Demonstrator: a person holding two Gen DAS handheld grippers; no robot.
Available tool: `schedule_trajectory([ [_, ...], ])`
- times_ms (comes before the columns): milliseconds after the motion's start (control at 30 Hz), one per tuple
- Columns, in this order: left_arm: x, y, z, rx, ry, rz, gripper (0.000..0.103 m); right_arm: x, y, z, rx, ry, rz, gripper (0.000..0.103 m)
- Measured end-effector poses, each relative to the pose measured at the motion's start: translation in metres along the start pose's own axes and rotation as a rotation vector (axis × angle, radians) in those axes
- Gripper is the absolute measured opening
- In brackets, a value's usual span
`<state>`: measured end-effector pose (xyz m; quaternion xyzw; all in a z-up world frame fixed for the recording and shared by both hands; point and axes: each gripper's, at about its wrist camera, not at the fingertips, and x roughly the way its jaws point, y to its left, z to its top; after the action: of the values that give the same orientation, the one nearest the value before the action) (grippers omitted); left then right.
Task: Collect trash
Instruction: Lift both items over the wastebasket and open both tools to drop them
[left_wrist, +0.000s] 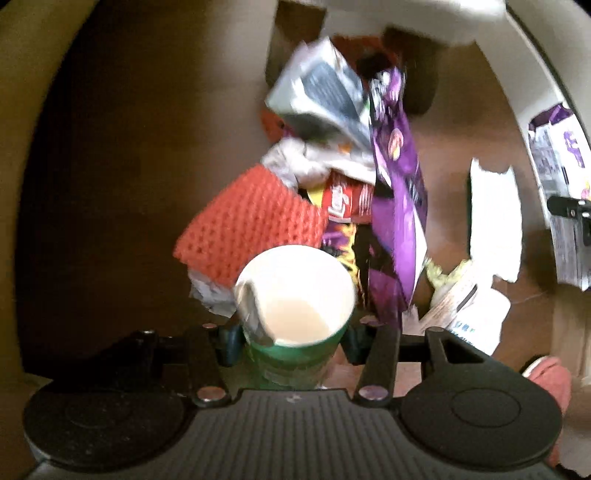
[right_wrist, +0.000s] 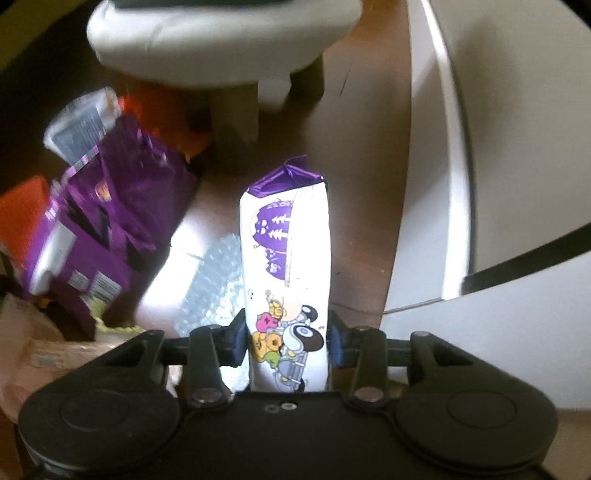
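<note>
The left tool (left_wrist: 290, 339) is clamped on a green paper cup (left_wrist: 295, 295) at its sides below the rim, mouth up, probably so nothing left inside spills. The right tool (right_wrist: 286, 341) is closed on a white and purple snack packet (right_wrist: 284, 258), gripped near one end so its length sticks out ahead. Both pieces hang clear above the brown floor (left_wrist: 147, 147), where a heap of wrappers (left_wrist: 395, 192) and an orange knitted cloth (left_wrist: 243, 218) lie waiting, each hand taking one piece

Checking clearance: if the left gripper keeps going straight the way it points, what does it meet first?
Left gripper is shut on the paper cup. Straight ahead is the trash pile, probably the orange knitted piece or purple wrapper first; depth unclear.
</note>
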<state>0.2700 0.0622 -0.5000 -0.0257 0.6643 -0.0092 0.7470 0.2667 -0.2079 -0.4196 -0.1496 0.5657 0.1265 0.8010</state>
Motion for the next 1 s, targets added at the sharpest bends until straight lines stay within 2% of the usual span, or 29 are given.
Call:
schedule_trajectory([
  [133,-0.041,0.007,0.009,-0.015,-0.045,-0.003,0.048,-0.039,-0.005,0.012,0.035,-0.051,-0.001,0.040],
  [233,-0.056,0.004,0.025,-0.033,-0.085,-0.018,0.048,-0.075,-0.005,0.023,0.070,-0.100,0.012,0.041],
  [667,-0.236,-0.016,0.065,-0.026,-0.355,-0.049,0.049,-0.249,-0.008,0.074,0.103,-0.322,0.084,0.041],
  [800,-0.288,-0.022,0.079,-0.014,-0.427,-0.043,0.049,-0.292,-0.014,0.092,0.118,-0.373,0.103,0.041],
  [1000,-0.348,-0.029,0.110,-0.007,-0.493,-0.058,0.049,-0.340,-0.016,0.128,0.105,-0.474,0.107,0.041],
])
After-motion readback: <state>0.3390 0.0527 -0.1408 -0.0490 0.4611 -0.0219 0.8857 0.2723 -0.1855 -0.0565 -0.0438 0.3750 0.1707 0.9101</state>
